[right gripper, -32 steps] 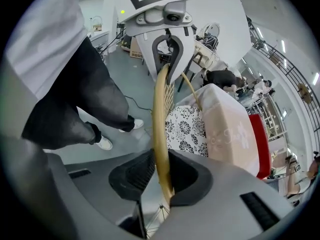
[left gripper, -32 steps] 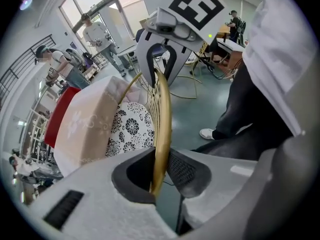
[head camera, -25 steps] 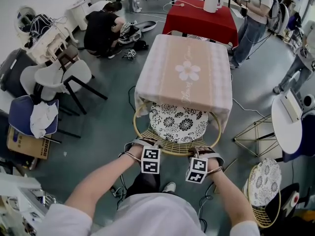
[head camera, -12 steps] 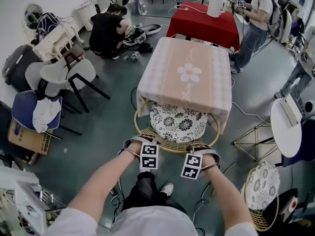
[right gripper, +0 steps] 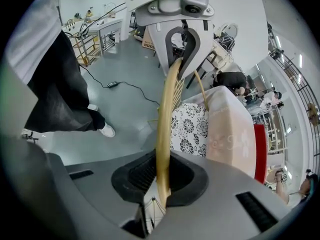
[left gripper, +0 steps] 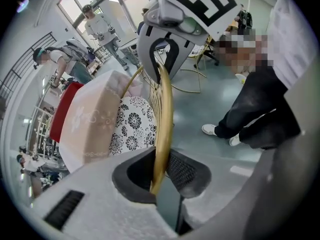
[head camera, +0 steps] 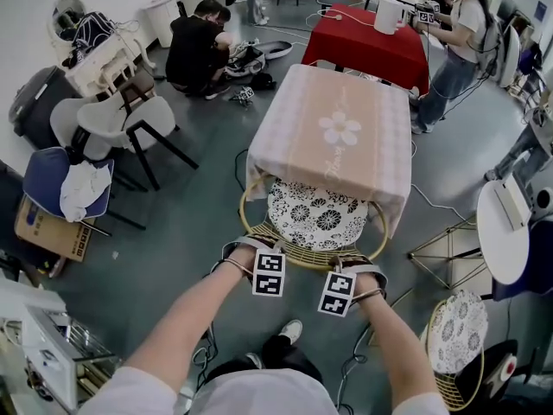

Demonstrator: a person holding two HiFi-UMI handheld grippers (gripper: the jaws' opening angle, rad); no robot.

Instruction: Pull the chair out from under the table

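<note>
A gold wire chair with a black-and-white floral cushion [head camera: 315,217] stands tucked under the table with the pink flower cloth [head camera: 333,128]. Both grippers point steeply down onto its curved back rim [head camera: 302,260], which faces me. My left gripper [head camera: 259,247] is shut on the rim; the gold bar [left gripper: 165,109] runs between its dark pads [left gripper: 187,171]. My right gripper [head camera: 350,264] has the same bar [right gripper: 165,114] between its pads [right gripper: 142,176], and its jaws are closing onto it.
White chairs [head camera: 121,124] and a blue chair [head camera: 60,188] stand at the left. A red-covered table [head camera: 367,41] is behind. At the right are a wire stool [head camera: 445,240], a round white table [head camera: 505,227] and a second floral chair [head camera: 458,340]. Cables lie by my shoe [head camera: 289,331].
Both grippers have stayed on the chair's back rim. The chair has not moved from under the table. My dark-trousered leg has drawn back, showing more floor below the grippers.
</note>
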